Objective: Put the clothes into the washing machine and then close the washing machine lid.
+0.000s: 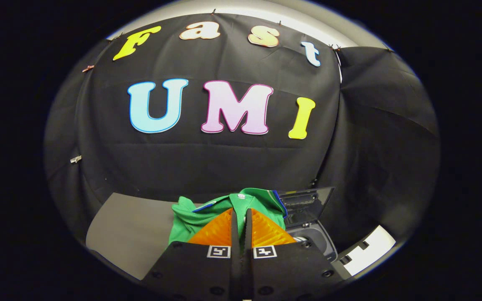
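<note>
A green polo shirt (pixel 191 219) with a blue-trimmed collar hangs bunched around my gripper (pixel 241 211). The two fingers are pressed close together with green cloth pinched in the thin gap between them. Just to the right of the fingers stands the small washing machine (pixel 322 246). Its dark see-through lid (pixel 308 200) is tipped up and open behind the drum opening. The shirt's right edge overlaps the lid's left side. The lower part of the shirt is hidden behind the fingers.
A grey tabletop (pixel 128 230) stretches to the left of the shirt. A white surface with black marks (pixel 368 251) lies to the right of the washing machine. Black cloth walls close the booth behind and on both sides.
</note>
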Demonstrator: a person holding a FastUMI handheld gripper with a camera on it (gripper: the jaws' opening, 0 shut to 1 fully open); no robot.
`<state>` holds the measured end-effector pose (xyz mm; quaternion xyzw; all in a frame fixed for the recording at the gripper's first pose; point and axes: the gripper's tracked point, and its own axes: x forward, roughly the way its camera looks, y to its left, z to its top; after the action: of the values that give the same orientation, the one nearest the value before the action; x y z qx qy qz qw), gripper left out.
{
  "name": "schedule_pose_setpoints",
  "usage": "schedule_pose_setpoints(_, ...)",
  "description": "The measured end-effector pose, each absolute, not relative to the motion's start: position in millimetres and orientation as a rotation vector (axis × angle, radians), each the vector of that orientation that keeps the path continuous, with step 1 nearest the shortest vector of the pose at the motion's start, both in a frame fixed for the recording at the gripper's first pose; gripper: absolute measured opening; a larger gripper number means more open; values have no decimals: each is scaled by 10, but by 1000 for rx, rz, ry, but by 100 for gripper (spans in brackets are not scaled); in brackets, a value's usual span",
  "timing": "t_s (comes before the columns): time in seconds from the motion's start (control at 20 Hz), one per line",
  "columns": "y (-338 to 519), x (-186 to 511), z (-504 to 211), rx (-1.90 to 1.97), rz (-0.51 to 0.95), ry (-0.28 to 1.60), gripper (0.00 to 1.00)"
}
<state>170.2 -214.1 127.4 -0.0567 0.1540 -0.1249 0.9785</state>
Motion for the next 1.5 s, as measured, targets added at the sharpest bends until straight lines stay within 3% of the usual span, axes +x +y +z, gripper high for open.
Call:
schedule_pose_setpoints(0.6, -3708, 1717, 815, -116, -180, 384, 5)
schedule_pose_setpoints(1.5, -4613, 2249, -1650, -83, -251, 694, 5)
